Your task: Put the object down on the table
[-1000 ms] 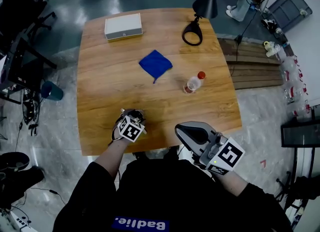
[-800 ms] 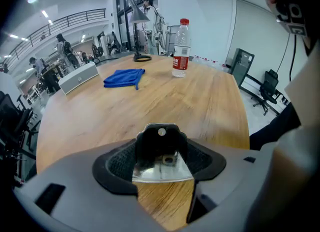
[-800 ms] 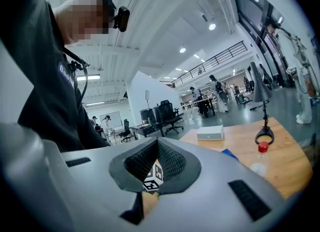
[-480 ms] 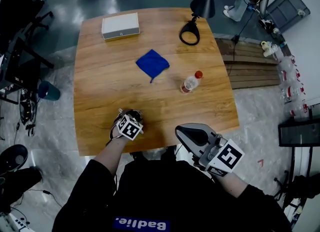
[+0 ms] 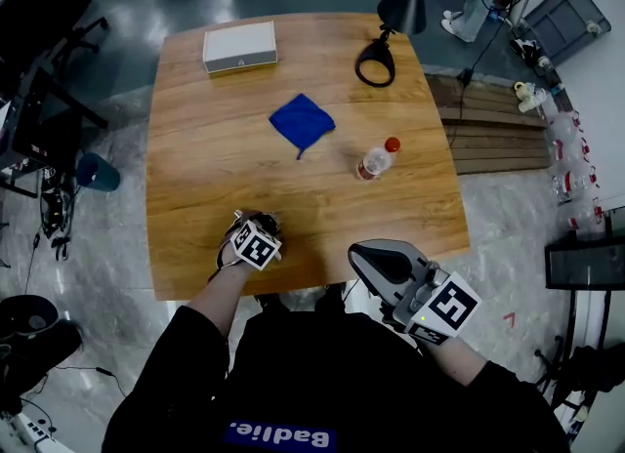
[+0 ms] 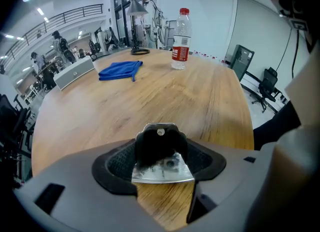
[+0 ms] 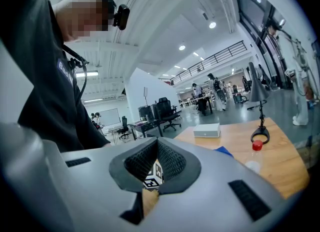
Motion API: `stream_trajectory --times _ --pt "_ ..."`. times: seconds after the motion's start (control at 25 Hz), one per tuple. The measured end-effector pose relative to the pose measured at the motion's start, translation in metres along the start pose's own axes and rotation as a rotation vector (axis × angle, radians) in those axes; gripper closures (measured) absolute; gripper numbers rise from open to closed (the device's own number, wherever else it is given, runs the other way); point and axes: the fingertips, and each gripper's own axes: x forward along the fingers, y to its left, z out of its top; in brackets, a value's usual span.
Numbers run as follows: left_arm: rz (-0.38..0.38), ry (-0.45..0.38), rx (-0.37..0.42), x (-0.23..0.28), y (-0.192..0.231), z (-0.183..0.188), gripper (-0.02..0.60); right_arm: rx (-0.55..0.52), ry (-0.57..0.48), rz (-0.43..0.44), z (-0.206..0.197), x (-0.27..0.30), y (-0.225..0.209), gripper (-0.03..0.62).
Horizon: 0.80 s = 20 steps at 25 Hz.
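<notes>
Left gripper view: the left gripper (image 6: 160,148) pinches a small black-and-silver object (image 6: 162,168) over the table (image 6: 150,96) near its front edge. The right gripper (image 7: 157,151), jaws pressed together and empty, is by that same edge.

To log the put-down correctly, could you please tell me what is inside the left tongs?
The left tongs are shut on a small black object with a shiny metal plate, over the wooden table. The pads cover its sides, so its full shape is hidden.
</notes>
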Motion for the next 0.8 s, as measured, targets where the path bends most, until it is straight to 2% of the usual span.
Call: stream_trajectory --times 0.4,0.8 --pt "-0.038 -0.028 0.033 -0.004 -0.005 0.005 0.285 0.009 -0.003 0.001 0.000 0.002 -0.004 0.589" --pt "-0.012 -0.129 0.039 -0.040 -0.006 0.029 0.285 -0.001 -0.033 0.035 0.009 0.007 -0.004 0.589"
